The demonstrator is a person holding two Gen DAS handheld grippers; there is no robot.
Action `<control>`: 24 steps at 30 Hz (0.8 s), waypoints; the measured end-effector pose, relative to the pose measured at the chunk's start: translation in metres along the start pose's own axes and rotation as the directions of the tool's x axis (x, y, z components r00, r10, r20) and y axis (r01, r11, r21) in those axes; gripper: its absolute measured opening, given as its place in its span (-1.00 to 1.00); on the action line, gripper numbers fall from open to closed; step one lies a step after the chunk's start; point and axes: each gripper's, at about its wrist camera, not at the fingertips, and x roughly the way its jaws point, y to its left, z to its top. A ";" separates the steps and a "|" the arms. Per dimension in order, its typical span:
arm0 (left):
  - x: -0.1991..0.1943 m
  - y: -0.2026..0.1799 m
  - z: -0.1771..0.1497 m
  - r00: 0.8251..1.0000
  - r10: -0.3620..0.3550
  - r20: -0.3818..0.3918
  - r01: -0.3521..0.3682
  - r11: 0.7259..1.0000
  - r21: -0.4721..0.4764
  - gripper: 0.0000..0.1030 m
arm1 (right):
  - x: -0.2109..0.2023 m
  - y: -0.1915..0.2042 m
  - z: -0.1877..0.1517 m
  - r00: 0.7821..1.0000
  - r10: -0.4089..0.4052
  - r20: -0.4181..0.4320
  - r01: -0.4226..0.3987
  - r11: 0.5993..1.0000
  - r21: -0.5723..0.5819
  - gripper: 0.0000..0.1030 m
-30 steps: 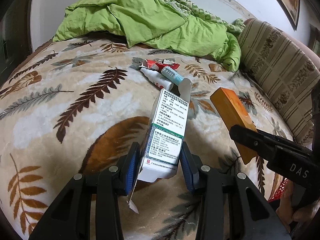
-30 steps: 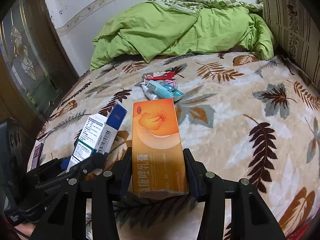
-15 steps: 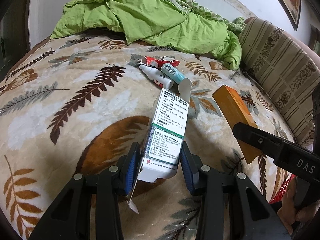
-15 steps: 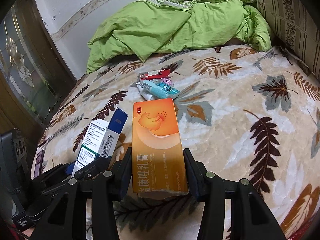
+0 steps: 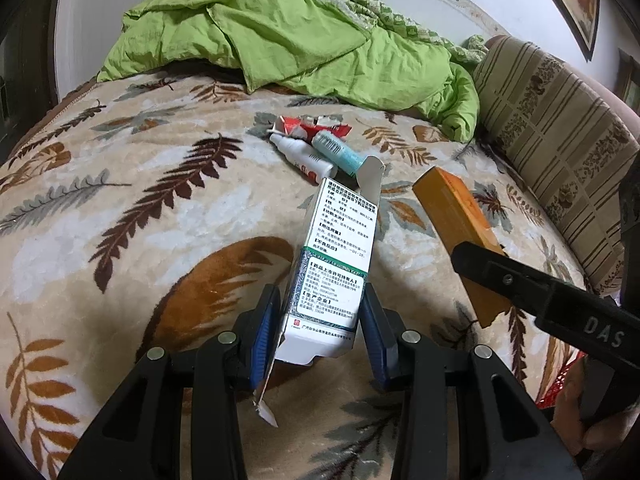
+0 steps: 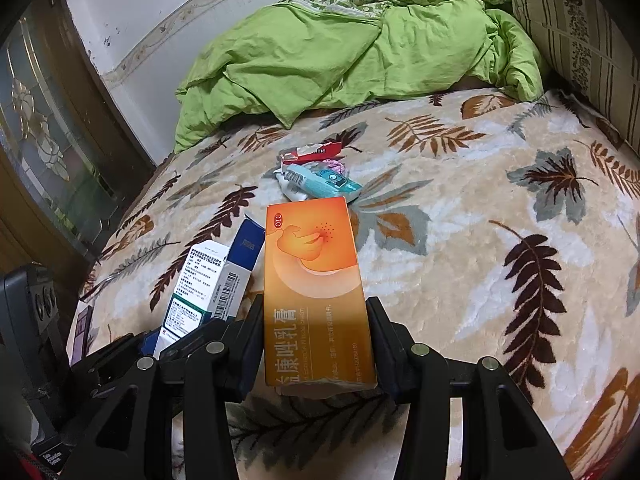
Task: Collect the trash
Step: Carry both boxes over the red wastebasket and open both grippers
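My left gripper (image 5: pixel 320 320) is shut on a white and green medicine box (image 5: pixel 338 256) with an open top flap, held above the bed. My right gripper (image 6: pixel 316 344) is shut on an orange ointment box (image 6: pixel 316 288). In the left wrist view the orange box (image 5: pixel 456 220) and the right gripper's finger (image 5: pixel 520 284) show at the right. In the right wrist view the white box (image 6: pixel 208 280) shows at the left. More trash lies ahead on the blanket: a red wrapper (image 5: pixel 312 126), a white tube (image 5: pixel 300 156) and a teal tube (image 5: pixel 340 154). These show in the right wrist view too, near the teal tube (image 6: pixel 320 182).
The bed has a beige leaf-pattern blanket (image 5: pixel 140 200). A crumpled green quilt (image 5: pixel 300 40) lies at the far end. A striped pillow (image 5: pixel 560 128) stands along the right side. A wooden glass-panelled door (image 6: pixel 48 140) is to the left of the bed.
Both grippers keep their boxes and have shifted slightly forward over the bed. The pile of tubes and the wrapper has not moved.
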 end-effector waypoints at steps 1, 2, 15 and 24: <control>-0.005 -0.001 0.001 1.000 0.004 0.011 -0.004 1.000 0.003 -0.25 | -0.001 0.000 0.000 1.000 0.003 0.004 -0.003 1.000 0.001 0.00; -0.011 -0.002 0.001 1.000 0.006 0.019 -0.006 1.000 0.003 -0.24 | -0.003 0.001 0.000 1.000 0.005 0.009 -0.005 1.000 0.000 0.00; -0.108 -0.042 0.010 0.992 -0.009 0.129 0.000 0.998 0.068 -0.23 | -0.099 0.021 -0.005 0.987 0.002 0.158 0.005 0.999 -0.045 0.00; -0.147 -0.069 0.024 0.981 -0.069 0.183 0.054 0.995 0.089 -0.22 | -0.154 0.019 0.003 0.975 0.029 0.222 -0.028 1.000 -0.008 0.00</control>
